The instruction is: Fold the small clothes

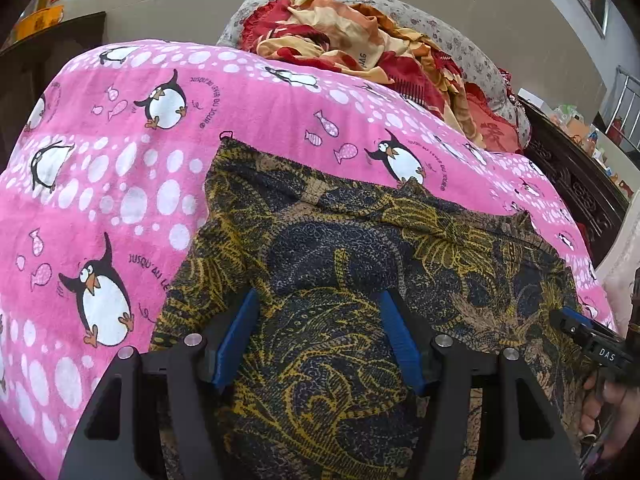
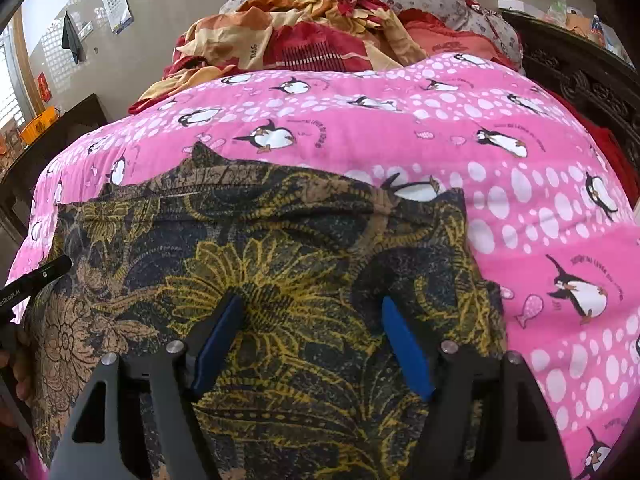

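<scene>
Dark yellow-patterned garment (image 1: 340, 280) lies spread on pink penguin blanket (image 1: 100, 160) covering the bed. Left hand-held gripper (image 1: 318, 304) and right hand-held gripper (image 2: 312, 308) both hover over it, fingers apart, holding nothing

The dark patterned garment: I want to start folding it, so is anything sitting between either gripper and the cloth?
Nothing visible does. The left gripper and the right gripper are both open right over the dark patterned garment, which lies spread on the pink penguin blanket. The heap of red and orange bedding lies beyond it, out of the way.
</scene>
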A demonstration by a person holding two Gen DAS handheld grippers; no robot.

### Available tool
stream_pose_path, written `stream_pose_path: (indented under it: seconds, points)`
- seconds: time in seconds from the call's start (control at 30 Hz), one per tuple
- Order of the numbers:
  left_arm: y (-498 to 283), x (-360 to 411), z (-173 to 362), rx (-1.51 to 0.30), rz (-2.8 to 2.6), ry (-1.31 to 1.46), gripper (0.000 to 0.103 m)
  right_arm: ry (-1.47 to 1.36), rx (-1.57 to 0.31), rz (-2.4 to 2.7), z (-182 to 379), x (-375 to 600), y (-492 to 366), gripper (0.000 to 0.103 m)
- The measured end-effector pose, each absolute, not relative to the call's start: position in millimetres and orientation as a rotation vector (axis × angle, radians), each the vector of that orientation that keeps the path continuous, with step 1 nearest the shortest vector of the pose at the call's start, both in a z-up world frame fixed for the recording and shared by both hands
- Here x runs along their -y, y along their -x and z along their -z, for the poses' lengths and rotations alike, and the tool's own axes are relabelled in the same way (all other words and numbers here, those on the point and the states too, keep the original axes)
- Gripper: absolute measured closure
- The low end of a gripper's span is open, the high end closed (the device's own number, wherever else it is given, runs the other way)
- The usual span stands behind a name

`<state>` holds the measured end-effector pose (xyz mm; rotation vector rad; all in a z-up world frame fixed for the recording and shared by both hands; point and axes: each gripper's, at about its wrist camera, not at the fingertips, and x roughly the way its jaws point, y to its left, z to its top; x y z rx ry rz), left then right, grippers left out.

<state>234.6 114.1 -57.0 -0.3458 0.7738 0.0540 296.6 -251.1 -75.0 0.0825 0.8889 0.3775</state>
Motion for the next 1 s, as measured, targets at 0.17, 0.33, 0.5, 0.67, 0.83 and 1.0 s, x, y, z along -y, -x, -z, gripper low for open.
stream_pose_path:
  seconds: [0.17, 0.33, 0.5, 0.67, 0.83, 1.0]
  points:
    - [-234.8, -115.6, 57.3, -0.776, -0.049, 0.351, 0.058, -0.085, -0.893, -0.386, 75.7, 248.5, -299.9, 0.022]
    - [-235.1, -115.7, 57.6, -0.776, -0.049, 0.352, 0.058, -0.090, -0.893, -0.388, 76.3, 248.0, -300.8, 0.021]
    - [-235.1, -115.6, 57.7, -0.777, -0.048, 0.352, 0.058, -0.095, -0.893, -0.389, 76.7, 247.5, -301.1, 0.021]
    - [-235.1, -115.9, 57.8, -0.777, -0.047, 0.352, 0.058, -0.095, -0.893, -0.390, 76.7, 247.8, -301.2, 0.021]
    - [-235.7, -116.3, 57.9, -0.777, -0.047, 0.353, 0.058, -0.097, -0.898, -0.397, 76.9, 247.8, -301.5, 0.018]
    - [-234.5, -116.4, 57.8, -0.777, -0.043, 0.356, 0.058, -0.086, -0.935, -0.464, 78.8, 241.1, -304.5, 0.000]
